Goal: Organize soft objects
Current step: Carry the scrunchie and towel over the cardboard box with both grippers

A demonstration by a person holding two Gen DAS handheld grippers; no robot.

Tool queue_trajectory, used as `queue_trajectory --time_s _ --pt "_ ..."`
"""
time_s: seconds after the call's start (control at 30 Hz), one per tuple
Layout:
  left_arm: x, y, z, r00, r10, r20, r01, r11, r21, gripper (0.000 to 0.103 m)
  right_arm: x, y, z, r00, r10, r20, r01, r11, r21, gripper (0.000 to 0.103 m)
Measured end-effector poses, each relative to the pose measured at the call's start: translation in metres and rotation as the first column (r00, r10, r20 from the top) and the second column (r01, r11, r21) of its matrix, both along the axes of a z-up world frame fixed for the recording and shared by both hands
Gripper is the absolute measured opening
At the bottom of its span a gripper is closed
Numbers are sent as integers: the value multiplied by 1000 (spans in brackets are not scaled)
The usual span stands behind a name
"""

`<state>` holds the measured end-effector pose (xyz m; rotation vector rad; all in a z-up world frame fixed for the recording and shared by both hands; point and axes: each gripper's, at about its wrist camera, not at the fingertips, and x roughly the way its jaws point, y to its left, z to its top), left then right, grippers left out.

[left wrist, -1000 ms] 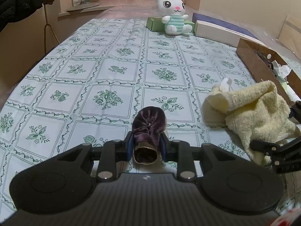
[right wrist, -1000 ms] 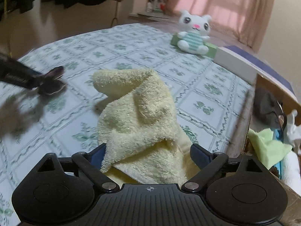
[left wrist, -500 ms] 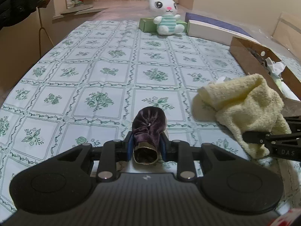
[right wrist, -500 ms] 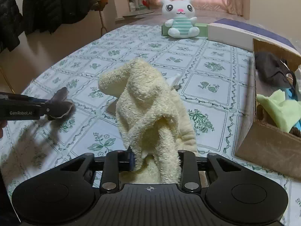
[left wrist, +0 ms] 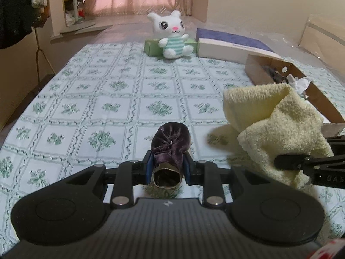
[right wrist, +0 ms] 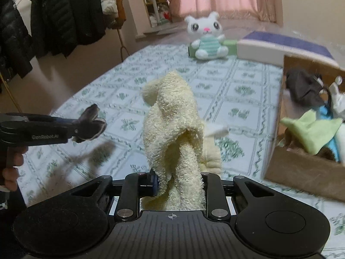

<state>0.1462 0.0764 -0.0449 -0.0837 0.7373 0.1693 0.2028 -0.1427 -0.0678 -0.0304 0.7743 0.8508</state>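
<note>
In the left wrist view, the left gripper [left wrist: 167, 168] sits at the lower centre of the frame, its blue-padded fingers [left wrist: 149, 168] narrowed onto a small dark purple velvet pouch [left wrist: 170, 146]. The pouch is pinched at its open end and its gathered, rounded end sticks forward, raised off the surface [left wrist: 107, 108].

In the right wrist view, the right gripper [right wrist: 180, 184] is at the lower centre. Its fingers [right wrist: 153, 182] have just been closing and now press on a pale yellow towel [right wrist: 172, 125], which bunches between them and rises in a soft peak toward the middle of the frame. A folded part of the towel trails down to the right of the fingers, close over the cloth; whether it touches the cloth cannot be told.

The same towel fills the right side of the left wrist view. The pouch in the left gripper shows at the left edge of the right wrist view, with part of a person's hand [right wrist: 10, 168] below it.

The surface carries a white cloth with a green floral tile print. At the right edge of the right wrist view stands an open cardboard box [right wrist: 301, 172] holding a lime green cloth [right wrist: 312, 131], a dark item and other soft pieces. In the upper centre a white plush bunny [right wrist: 207, 36] in a striped top sits against a green box [right wrist: 229, 43], with a flat white and blue box [right wrist: 280, 45] to its right.
</note>
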Motion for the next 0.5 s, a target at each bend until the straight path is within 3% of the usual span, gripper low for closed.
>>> queue_trajectory --time_s 0.5 --pt "25 -63 61 979 -166 118 161 986 46 26 -21 -55 71 987 -31 160 24 999 49 24"
